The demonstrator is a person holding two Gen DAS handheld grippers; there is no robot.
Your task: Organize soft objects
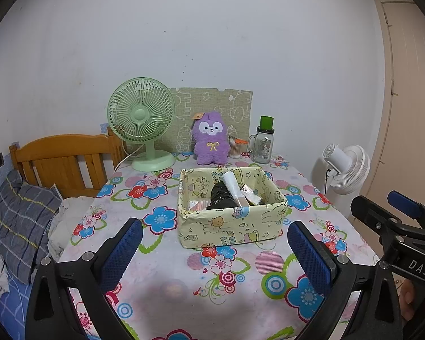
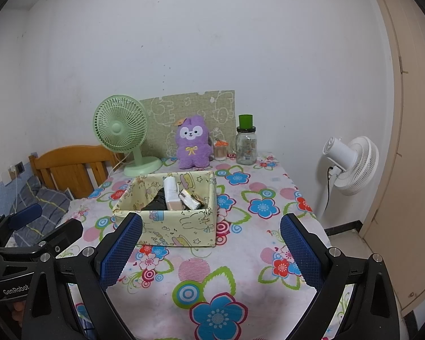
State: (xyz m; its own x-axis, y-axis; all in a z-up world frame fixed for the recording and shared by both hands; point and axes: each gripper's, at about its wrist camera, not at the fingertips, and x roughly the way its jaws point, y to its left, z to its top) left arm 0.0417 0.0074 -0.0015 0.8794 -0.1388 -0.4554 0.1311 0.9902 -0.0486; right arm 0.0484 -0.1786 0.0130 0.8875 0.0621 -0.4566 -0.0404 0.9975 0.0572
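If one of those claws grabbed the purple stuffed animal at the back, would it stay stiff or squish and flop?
The purple plush toy looks fluffy, so it would probably squash between the pads and feel light. It stands against the green patterned board, so a push could topple it rather than slide it. It should not roll or break.

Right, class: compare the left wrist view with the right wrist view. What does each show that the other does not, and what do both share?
Only the left wrist view shows the right gripper at its right edge, and crumpled white bedding beside the plaid pillow.

Only the right wrist view shows the left gripper at its left edge, and the dark baseboard under the white standing fan.

Both show the cartoon-print box, purple plush toy, green desk fan, glass mug jar and floral tablecloth.
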